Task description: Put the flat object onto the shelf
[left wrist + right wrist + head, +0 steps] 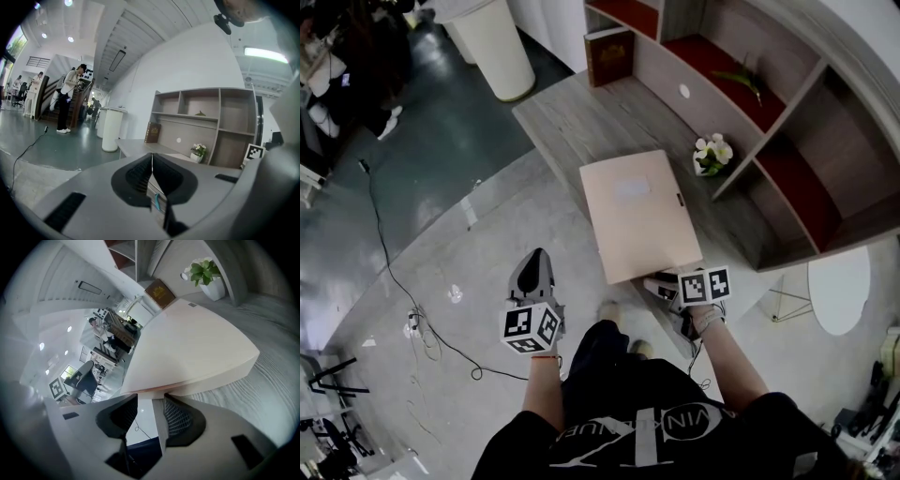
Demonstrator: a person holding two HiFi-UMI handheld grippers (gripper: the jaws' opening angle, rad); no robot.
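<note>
A flat beige box (pixel 637 211) lies on the grey wooden table (pixel 572 122), its near end over the table's front edge. My right gripper (pixel 661 286) is at that near end, by the right corner. In the right gripper view the box (pixel 187 343) fills the upper middle. Its near edge runs just past the tips of the right gripper (pixel 150 399), whose jaws stand partly apart with floor showing through the gap. My left gripper (pixel 532 267) hangs over the floor left of the table, away from the box. In its own view the left gripper (pixel 152 157) is shut and empty. The shelf unit (pixel 750 94) stands behind the table.
A small white flower pot (pixel 712 155) sits by the box's far right corner, against the shelf. A brown book (pixel 609 54) leans at the shelf's left end. A white cylinder (pixel 497 47) stands on the floor at far left, and a cable (pixel 394 272) trails there.
</note>
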